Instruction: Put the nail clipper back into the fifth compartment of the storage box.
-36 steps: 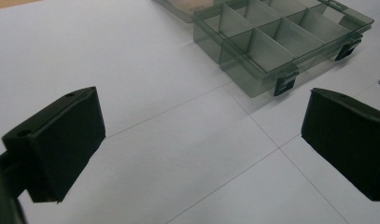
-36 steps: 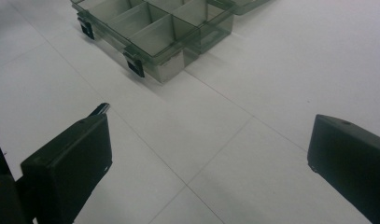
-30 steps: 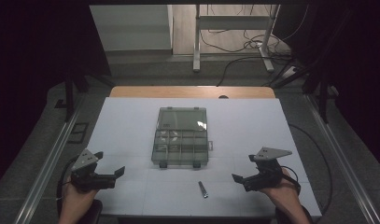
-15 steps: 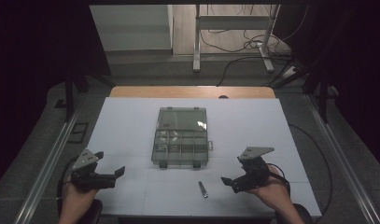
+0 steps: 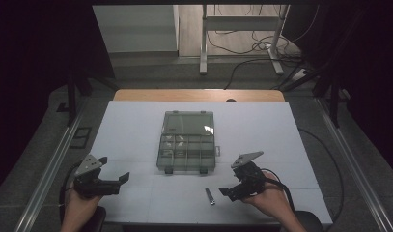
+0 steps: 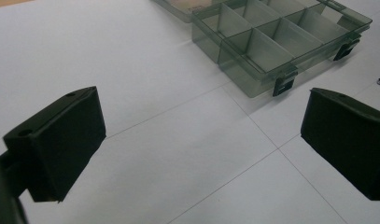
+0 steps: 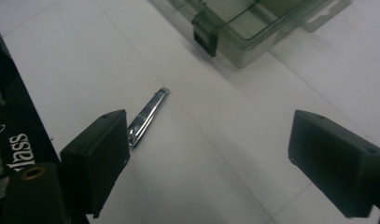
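Two hand-held grippers sit low over a white table (image 5: 136, 125), seen from above. At the near left edge, the left gripper (image 5: 118, 180) points toward the middle, its jaws set wide apart with nothing between them. At the near right, the right gripper (image 5: 227, 192) points left toward a small metal nail clipper (image 5: 210, 196) that lies flat on the table just beside its jaw tips. Its jaws have just been closing a little, yet they stand well apart and hold nothing. In the right gripper view, the clipper (image 7: 147, 116) lies on the bare surface by the left jaw, one end tucked behind that jaw's tip; whether they touch cannot be told. Beyond the clipper, near the table's middle, lies an open clear grey box (image 5: 187, 141), its lid folded flat on the far side. Dividers split it into small compartments, which look empty. Two dark latches hang on its near wall. In the left gripper view the box (image 6: 276, 39) sits ahead and to the right, well apart from the jaws
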The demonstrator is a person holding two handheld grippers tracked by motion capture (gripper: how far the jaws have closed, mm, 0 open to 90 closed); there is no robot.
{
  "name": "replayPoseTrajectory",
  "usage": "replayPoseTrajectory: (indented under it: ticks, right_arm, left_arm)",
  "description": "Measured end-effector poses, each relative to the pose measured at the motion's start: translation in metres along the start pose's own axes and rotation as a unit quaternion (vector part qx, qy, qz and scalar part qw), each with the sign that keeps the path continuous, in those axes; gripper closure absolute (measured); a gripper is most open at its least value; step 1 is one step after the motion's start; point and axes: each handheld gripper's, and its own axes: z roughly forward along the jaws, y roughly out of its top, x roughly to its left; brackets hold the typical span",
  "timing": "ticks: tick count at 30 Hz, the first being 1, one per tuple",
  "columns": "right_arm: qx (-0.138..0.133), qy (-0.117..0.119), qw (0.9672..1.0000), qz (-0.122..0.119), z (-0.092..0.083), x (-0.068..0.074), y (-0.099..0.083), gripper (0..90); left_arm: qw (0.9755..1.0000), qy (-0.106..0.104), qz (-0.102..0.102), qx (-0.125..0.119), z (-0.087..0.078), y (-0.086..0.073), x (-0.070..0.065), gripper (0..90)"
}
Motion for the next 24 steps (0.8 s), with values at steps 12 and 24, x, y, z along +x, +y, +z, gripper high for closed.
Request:
replayPoseTrajectory:
  ticks: [12,24]
  right_arm:
    - [0.053,0.042,0.9975,-0.019,0.024,0.02,0.013,37.2]
    - [0.094,0.049,0.9936,-0.038,0.046,0.033,0.016,50.4]
  left_arm:
    - [1.0,0.001,0.001,0.0,0.0,0.0,0.0,0.6]
    - [1.0,0.0,0.005,0.001,0.0,0.0,0.0,0.8]
